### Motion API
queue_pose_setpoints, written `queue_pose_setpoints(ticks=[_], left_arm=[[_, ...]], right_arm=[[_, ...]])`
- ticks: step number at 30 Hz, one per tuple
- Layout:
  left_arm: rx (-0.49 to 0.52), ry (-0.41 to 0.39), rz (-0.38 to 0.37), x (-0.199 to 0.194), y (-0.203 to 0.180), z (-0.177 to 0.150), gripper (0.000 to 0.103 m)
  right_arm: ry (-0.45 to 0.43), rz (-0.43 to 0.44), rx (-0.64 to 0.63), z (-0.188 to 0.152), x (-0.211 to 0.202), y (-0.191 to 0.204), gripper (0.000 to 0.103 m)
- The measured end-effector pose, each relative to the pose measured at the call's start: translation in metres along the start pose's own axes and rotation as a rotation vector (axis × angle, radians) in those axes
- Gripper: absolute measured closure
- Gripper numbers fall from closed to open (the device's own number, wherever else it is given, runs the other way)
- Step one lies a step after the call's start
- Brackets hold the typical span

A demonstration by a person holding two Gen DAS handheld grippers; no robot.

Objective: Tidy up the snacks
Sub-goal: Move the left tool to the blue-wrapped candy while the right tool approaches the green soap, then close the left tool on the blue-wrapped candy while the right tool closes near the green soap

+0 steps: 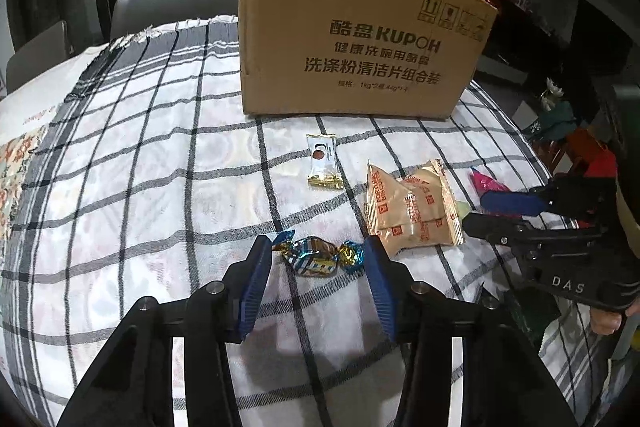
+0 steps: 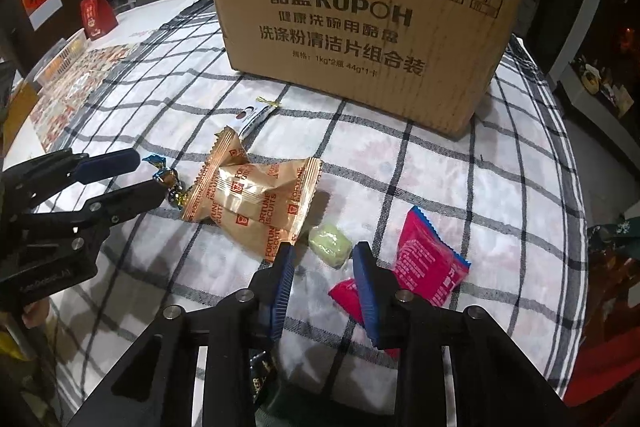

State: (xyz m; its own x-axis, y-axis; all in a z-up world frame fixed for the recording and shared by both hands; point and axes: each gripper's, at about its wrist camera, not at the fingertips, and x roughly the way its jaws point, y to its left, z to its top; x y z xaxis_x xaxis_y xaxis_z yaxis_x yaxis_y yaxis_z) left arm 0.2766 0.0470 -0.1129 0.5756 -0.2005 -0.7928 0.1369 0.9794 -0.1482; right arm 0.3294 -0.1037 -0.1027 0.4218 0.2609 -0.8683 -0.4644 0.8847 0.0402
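A foil-wrapped blue and gold candy (image 1: 316, 255) lies on the checked cloth between the open fingers of my left gripper (image 1: 318, 247); it also shows in the right wrist view (image 2: 170, 183). Two tan fortune biscuit packets (image 1: 412, 213) (image 2: 256, 195) lie right of it. A white and gold sachet (image 1: 323, 161) (image 2: 252, 117) lies nearer the cardboard box (image 1: 356, 39) (image 2: 360, 23). My right gripper (image 2: 322, 251) is open around a pale green candy (image 2: 330, 245), beside a pink packet (image 2: 428, 263).
The box stands at the back of the table. A red gift box (image 2: 94, 15) and a basket (image 2: 64, 57) sit at the far left. A dark wrapper (image 2: 260, 373) lies under the right gripper. The table edge (image 2: 580, 187) runs along the right.
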Motion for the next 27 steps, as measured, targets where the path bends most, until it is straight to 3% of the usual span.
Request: queue_pose_setpoints(ticks=[8, 13, 19, 27], left_arm=[[-0.027, 0.036, -0.023, 0.012, -0.001, 0.001, 0.060], [-0.039, 0.037, -0.025, 0.016, 0.001, 0.001, 0.069], [-0.040, 0.029, -0.027, 0.017, 0.003, 0.001, 0.075], [-0.022, 0.021, -0.020, 0.014, 0.000, -0.001, 0.078]], right_arm=[[0.012, 0.031, 0.024, 0.001, 0.010, -0.003, 0.076], [0.005, 0.029, 0.030, 0.003, 0.013, -0.002, 0.076], [0.000, 0.026, 0.048, 0.004, 0.015, -0.003, 0.090], [-0.014, 0.038, 0.075, 0.000, 0.015, -0.005, 0.094]])
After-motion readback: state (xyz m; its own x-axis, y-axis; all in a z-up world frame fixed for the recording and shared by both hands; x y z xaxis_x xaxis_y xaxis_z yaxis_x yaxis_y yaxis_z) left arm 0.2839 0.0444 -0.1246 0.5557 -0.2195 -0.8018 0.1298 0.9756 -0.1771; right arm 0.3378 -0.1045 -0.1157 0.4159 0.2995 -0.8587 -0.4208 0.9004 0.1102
